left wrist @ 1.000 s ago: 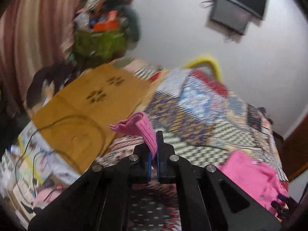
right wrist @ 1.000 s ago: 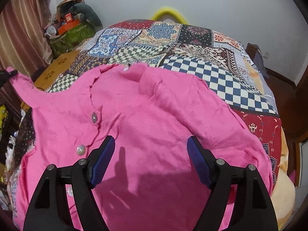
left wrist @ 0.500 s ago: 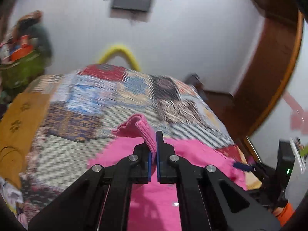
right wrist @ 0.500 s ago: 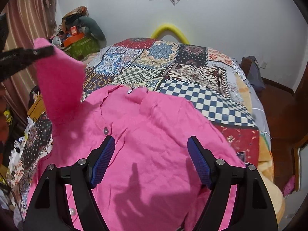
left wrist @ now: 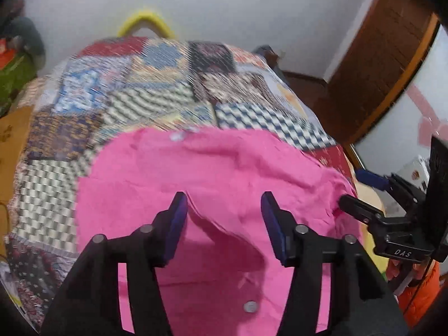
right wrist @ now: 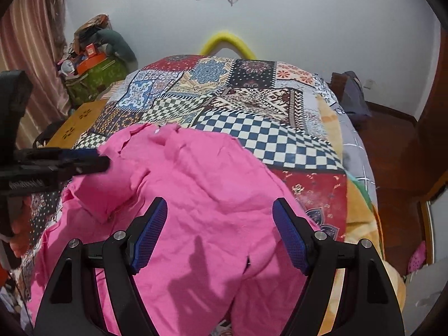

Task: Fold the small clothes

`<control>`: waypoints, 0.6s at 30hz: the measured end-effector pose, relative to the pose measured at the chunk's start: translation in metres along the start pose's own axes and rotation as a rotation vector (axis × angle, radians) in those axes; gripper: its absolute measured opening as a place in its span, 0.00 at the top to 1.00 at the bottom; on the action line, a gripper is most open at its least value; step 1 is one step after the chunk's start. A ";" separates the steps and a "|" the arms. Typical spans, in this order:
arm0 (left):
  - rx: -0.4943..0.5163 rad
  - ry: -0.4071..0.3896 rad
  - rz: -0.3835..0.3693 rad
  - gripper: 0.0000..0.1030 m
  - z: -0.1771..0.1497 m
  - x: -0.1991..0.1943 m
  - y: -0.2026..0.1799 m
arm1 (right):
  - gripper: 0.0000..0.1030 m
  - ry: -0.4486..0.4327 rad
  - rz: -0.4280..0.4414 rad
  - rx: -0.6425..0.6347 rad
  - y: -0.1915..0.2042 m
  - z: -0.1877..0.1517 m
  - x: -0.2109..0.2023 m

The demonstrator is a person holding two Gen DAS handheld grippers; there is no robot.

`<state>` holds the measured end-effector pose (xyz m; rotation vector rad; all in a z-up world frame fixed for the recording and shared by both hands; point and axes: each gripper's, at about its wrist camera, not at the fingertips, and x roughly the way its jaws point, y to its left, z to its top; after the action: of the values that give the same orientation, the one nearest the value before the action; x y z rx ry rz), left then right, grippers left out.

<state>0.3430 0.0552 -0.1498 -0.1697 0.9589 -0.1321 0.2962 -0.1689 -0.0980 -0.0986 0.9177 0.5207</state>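
A small pink button-up top lies spread on the patchwork bedspread; it also fills the left wrist view. Its left sleeve lies folded inward across the front. My left gripper is open and empty just above the folded sleeve; it shows at the left edge of the right wrist view. My right gripper is open and empty above the lower right part of the top; it shows at the right of the left wrist view.
A yellow curved bar stands at the bed's far end by the white wall. A green bag piled with things and an orange mat are at the left. A wooden door and dark floor are at the right.
My left gripper carried the sleeve rightward over the top's front and opened, letting it go; the sleeve now lies folded inward. My right gripper stayed open above the top.
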 end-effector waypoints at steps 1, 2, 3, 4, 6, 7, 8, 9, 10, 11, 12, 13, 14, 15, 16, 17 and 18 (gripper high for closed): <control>-0.011 -0.012 0.028 0.46 0.002 -0.007 0.009 | 0.28 -0.002 -0.001 0.001 -0.001 0.002 -0.001; -0.025 -0.023 0.059 0.46 0.004 -0.012 0.020 | 0.28 -0.003 0.000 0.002 -0.003 0.003 -0.001; -0.041 -0.030 0.082 0.46 0.005 -0.016 0.030 | 0.28 -0.002 0.002 0.002 -0.005 0.004 -0.001; -0.067 -0.038 0.109 0.46 0.005 -0.019 0.046 | 0.28 0.000 0.004 0.001 -0.006 0.007 -0.001; -0.111 -0.040 0.157 0.45 0.007 -0.020 0.074 | 0.28 0.002 0.002 -0.004 -0.008 0.011 0.001; -0.132 -0.040 0.187 0.45 0.005 -0.021 0.089 | 0.28 0.007 0.001 -0.007 -0.010 0.014 0.004; -0.150 -0.039 0.208 0.45 0.004 -0.021 0.102 | 0.28 0.011 -0.002 -0.008 -0.011 0.015 0.006; -0.172 -0.030 0.231 0.45 0.000 -0.019 0.117 | 0.28 0.016 -0.004 -0.007 -0.013 0.018 0.010; -0.189 -0.018 0.246 0.45 -0.004 -0.015 0.129 | 0.28 0.023 -0.003 -0.003 -0.016 0.020 0.015; -0.207 0.000 0.257 0.45 -0.007 -0.010 0.139 | 0.28 0.031 0.001 0.002 -0.018 0.022 0.020; -0.229 0.027 0.262 0.45 -0.010 -0.002 0.151 | 0.28 0.040 0.005 0.007 -0.019 0.024 0.025; -0.254 0.056 0.251 0.45 -0.014 0.007 0.162 | 0.28 0.048 0.008 0.011 -0.021 0.026 0.031; -0.271 0.081 0.238 0.46 -0.017 0.014 0.168 | 0.28 0.059 0.011 0.013 -0.023 0.028 0.039; -0.289 0.109 0.220 0.46 -0.022 0.023 0.174 | 0.28 0.076 0.010 0.009 -0.025 0.031 0.048; -0.296 0.125 0.205 0.46 -0.025 0.029 0.175 | 0.28 0.089 0.006 0.004 -0.025 0.032 0.054; -0.297 0.134 0.188 0.46 -0.028 0.035 0.176 | 0.28 0.101 0.001 0.000 -0.027 0.035 0.062; -0.291 0.141 0.166 0.47 -0.030 0.040 0.172 | 0.29 0.113 -0.005 -0.002 -0.028 0.037 0.071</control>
<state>0.3472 0.2132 -0.2339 -0.3513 1.1266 0.1513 0.3709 -0.1549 -0.1345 -0.1331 1.0272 0.5156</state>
